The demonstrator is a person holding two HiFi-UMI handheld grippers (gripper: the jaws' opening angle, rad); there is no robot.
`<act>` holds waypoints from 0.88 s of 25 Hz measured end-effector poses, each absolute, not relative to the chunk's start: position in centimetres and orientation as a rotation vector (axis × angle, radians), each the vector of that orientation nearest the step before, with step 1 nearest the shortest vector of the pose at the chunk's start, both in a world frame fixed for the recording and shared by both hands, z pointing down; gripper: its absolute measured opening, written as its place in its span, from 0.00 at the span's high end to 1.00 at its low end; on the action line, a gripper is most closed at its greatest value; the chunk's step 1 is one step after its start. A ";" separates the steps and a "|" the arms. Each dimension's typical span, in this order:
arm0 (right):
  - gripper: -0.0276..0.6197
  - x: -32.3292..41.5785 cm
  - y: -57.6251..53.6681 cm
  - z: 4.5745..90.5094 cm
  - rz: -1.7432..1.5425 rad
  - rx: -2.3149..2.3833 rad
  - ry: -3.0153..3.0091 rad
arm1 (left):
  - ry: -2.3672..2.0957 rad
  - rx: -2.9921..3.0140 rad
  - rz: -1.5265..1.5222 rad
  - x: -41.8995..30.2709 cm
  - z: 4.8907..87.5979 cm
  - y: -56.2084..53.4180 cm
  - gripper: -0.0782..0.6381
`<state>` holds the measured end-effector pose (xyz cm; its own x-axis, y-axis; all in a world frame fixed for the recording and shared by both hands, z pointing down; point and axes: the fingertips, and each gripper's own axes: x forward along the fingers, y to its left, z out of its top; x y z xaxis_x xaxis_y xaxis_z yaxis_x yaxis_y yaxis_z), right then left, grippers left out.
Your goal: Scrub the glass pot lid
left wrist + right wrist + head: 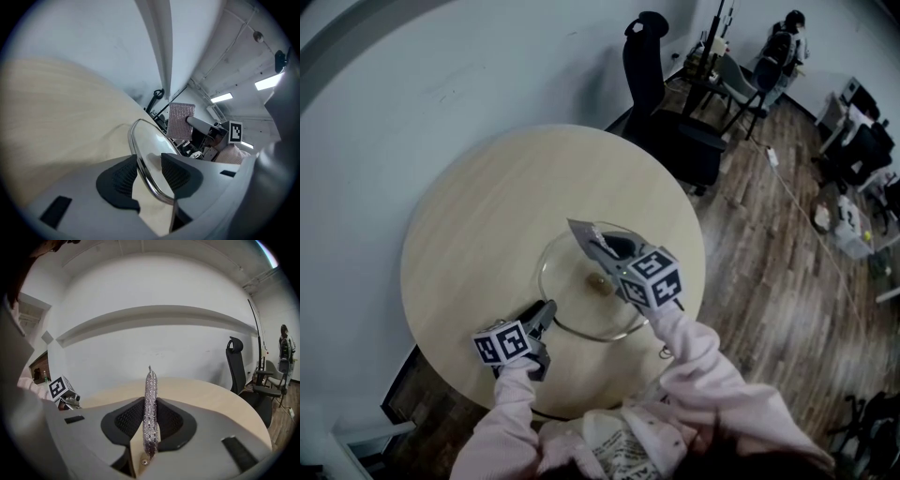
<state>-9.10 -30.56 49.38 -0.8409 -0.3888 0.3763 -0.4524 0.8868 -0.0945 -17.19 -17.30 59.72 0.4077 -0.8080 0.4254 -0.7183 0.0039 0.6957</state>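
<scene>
**A:** Where do things stand?

**B:** The lid (pixel 572 307) lies flat on the round table (pixel 469 234), toward the person's edge. The left gripper (pixel 150 172) has its jaws apart, with the lid's near rim running between them; the pads aren't pressing on it. The right gripper (pixel 150 425) hangs over the far side of the lid, clamped on the cloth (pixel 150 397), which stands up edge-on between its pads.

**A:** So how should the scrub go?

**B:** I'd pinch the rim first. As things are, nothing pins the glass, and I'd expect it to skate on the smooth wood once rubbed. Then lay the cloth's flat face on the glass, not its edge, and work in small circles outward from the knob (pixel 597 280).

**A:** Any risk?

**B:** Too hard a squeeze on the rim could tip the lid up.

**A:** Containers?

**B:** None that I can see. Nothing lies on the lid, as far as I can tell; only its knob shows at centre.
</scene>
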 end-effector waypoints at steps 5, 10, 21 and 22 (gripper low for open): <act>0.85 -8.7 -32.3 49.8 0.214 0.630 -2.663 | -1.323 1.700 -0.151 -17.6 60.5 -17.4 0.64; 0.85 -8.1 -33.8 50.3 0.185 0.648 -2.622 | -1.278 1.693 -0.130 -17.0 61.3 -17.4 0.61; 0.85 -6.3 -37.1 51.2 -0.032 0.694 -2.477 | -1.164 1.678 -0.128 -15.6 62.7 -17.9 0.62; 0.85 -6.3 -37.1 51.1 -0.034 0.694 -2.470 | -1.148 1.681 -0.137 -15.4 62.7 -17.9 0.63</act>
